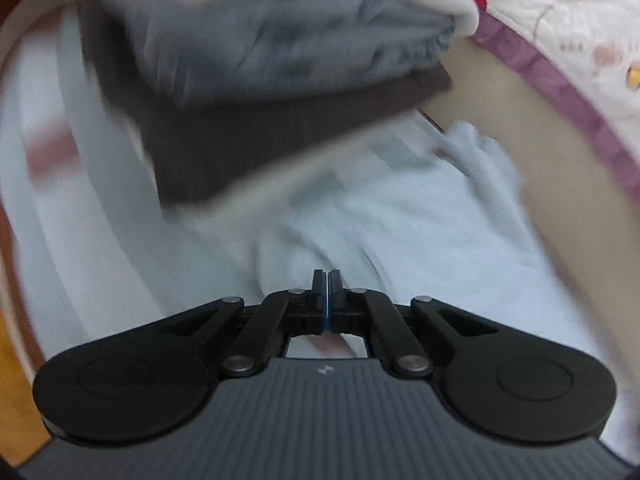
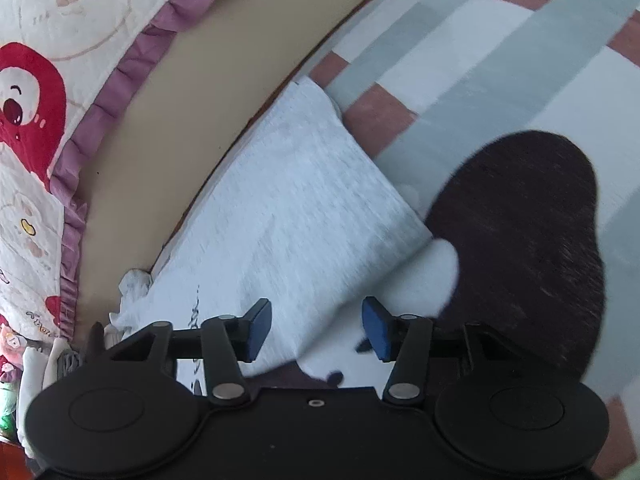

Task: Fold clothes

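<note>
Pale blue cloth (image 1: 400,216) lies crumpled on the striped bed cover (image 1: 60,208) under my left claw (image 1: 327,280), whose jaws are pressed together; whether they pinch fabric I cannot tell. Behind sits a folded stack (image 1: 260,60). On the right view, my right claw (image 2: 316,328) hangs half open over the white garment (image 2: 288,208), gripping nothing, beside a dark garment (image 2: 528,248).

Both wrist cameras looked steeply down from close above the striped bedding (image 1: 92,216), sharing the pale folded garment (image 2: 288,200) and the purple-frilled quilt (image 2: 120,80) edge.
</note>
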Motion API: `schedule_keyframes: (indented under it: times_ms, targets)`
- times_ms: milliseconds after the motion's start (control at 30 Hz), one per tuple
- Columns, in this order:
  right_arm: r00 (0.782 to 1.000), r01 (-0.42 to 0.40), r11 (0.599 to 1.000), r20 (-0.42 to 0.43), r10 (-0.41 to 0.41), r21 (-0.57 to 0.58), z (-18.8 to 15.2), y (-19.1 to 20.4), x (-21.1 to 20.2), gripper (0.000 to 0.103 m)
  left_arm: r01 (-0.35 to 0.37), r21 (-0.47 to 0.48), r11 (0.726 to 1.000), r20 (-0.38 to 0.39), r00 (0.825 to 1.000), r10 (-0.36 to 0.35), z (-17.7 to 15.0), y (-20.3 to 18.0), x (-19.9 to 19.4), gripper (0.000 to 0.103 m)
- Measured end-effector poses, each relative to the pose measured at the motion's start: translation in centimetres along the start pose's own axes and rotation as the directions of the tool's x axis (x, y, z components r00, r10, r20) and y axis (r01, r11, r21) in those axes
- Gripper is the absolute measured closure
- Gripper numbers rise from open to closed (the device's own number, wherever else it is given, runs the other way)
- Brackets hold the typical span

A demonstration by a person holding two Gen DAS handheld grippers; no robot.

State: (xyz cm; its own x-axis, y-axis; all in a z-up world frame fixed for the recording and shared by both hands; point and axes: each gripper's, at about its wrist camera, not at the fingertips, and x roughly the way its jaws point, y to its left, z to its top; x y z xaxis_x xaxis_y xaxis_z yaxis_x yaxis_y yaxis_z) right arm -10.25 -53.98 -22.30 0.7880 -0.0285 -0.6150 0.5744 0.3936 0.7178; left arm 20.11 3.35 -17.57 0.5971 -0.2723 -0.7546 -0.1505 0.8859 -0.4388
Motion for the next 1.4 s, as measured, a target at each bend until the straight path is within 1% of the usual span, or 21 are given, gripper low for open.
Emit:
schedule_keyframes:
  times_ms: [100,133,167,233,300,333,367,400,433,500,533,567,667,733,800,933,1000,1133,1200,1267,1400]
  targets:
    - [0.999,-0.005,1.0,0.044,0.005,-0.008,0.4,0.8,0.8,0.044,0.078,-0.097,0.992,-0.111,0.99,-0.088,-0.5,1.2,1.2,0.099]
    - [0.998,-0.007,1.0,0.059,0.007,-0.002,0.6,1.0,1.0,0.043,0.101,-0.129,0.986,-0.134,0.984,-0.118,-0.5,1.5,1.7,0.094]
    - [0.997,-0.012,1.0,0.074,0.012,0.003,0.8,1.0,1.3,0.043,0.114,-0.17,0.979,-0.151,0.979,-0.14,-0.6,1.8,2.2,0.083]
    - [0.995,-0.022,1.0,0.102,0.021,0.008,1.2,1.2,1.8,0.043,0.134,-0.227,0.965,-0.179,0.968,-0.176,-0.8,2.4,3.3,0.068]
    - [0.99,-0.032,0.999,0.134,0.033,-0.011,1.4,1.2,2.3,0.043,0.148,-0.259,0.954,-0.203,0.958,-0.204,-1.0,2.8,4.6,0.064]
    - [0.988,-0.035,0.999,0.149,0.037,-0.021,1.5,1.3,2.5,0.044,0.173,-0.263,0.949,-0.179,0.958,-0.224,-0.8,2.7,5.0,0.061]
    - [0.987,-0.03,0.999,0.156,0.034,-0.032,1.6,1.3,2.8,0.051,0.18,-0.264,0.948,-0.157,0.961,-0.226,-0.9,2.4,5.3,0.061]
    - [0.987,-0.01,0.999,0.157,0.016,-0.043,1.8,1.3,3.0,0.073,0.186,-0.265,0.946,-0.135,0.964,-0.227,-0.9,2.1,5.6,0.061]
    - [0.988,0.008,0.999,0.157,0.001,-0.053,2.1,1.3,3.2,0.085,0.192,-0.262,0.946,-0.111,0.968,-0.227,-0.7,1.9,6.0,0.062]
    - [0.985,-0.004,0.999,0.173,0.012,-0.05,2.7,0.8,2.8,0.098,0.167,-0.234,0.958,-0.075,0.979,-0.189,-0.3,1.4,6.3,0.077]
    - [0.982,-0.015,0.999,0.19,0.024,-0.051,3.0,0.6,2.4,0.098,0.144,-0.208,0.968,-0.058,0.986,-0.159,-0.1,1.1,6.2,0.098]
    - [0.977,-0.017,0.998,0.212,0.03,-0.064,3.2,0.8,1.7,0.099,0.126,-0.164,0.978,-0.035,0.99,-0.134,0.0,0.7,5.9,0.098]
    - [0.96,-0.015,0.993,0.277,0.048,-0.119,3.7,1.9,-0.6,0.1,0.134,-0.027,0.991,0.075,0.988,-0.132,0.3,-1.2,3.4,0.098]
    - [0.96,-0.003,0.992,0.277,0.038,-0.125,4.0,2.1,-0.8,0.1,0.085,0.102,0.991,0.146,0.984,-0.1,0.1,-3.2,2.0,0.098]
    - [0.965,0.017,0.992,0.261,0.016,-0.122,4.0,1.9,-0.5,0.094,0.065,0.139,0.988,0.174,0.981,-0.089,-0.4,-4.3,1.5,0.098]
    - [0.982,0.042,0.995,0.189,-0.023,-0.094,3.2,0.4,0.4,0.086,0.088,0.082,0.993,0.11,0.989,-0.097,0.0,-3.5,2.6,0.098]
    - [0.986,0.03,0.997,0.168,-0.017,-0.074,2.8,-0.4,0.6,0.062,0.097,0.039,0.995,0.076,0.992,-0.1,0.2,-2.4,3.0,0.098]
    - [0.988,-0.008,0.999,0.156,0.015,-0.048,2.5,-1.0,1.2,0.057,0.147,-0.07,0.987,0.013,0.989,-0.147,1.3,-0.9,5.4,0.097]
    - [0.987,-0.022,0.998,0.16,0.03,-0.055,2.4,-0.8,1.7,0.047,0.187,-0.137,0.973,-0.003,0.982,-0.189,1.4,0.1,6.0,0.097]
    - [0.985,-0.039,0.997,0.168,0.049,-0.062,2.4,-0.5,2.5,0.044,0.181,-0.142,0.973,-0.023,0.982,-0.186,1.3,0.3,6.7,0.097]
    - [0.986,-0.052,0.994,0.156,0.066,-0.096,3.9,0.2,4.6,0.043,0.128,-0.052,0.99,-0.043,0.991,-0.13,1.8,-1.2,8.4,0.096]
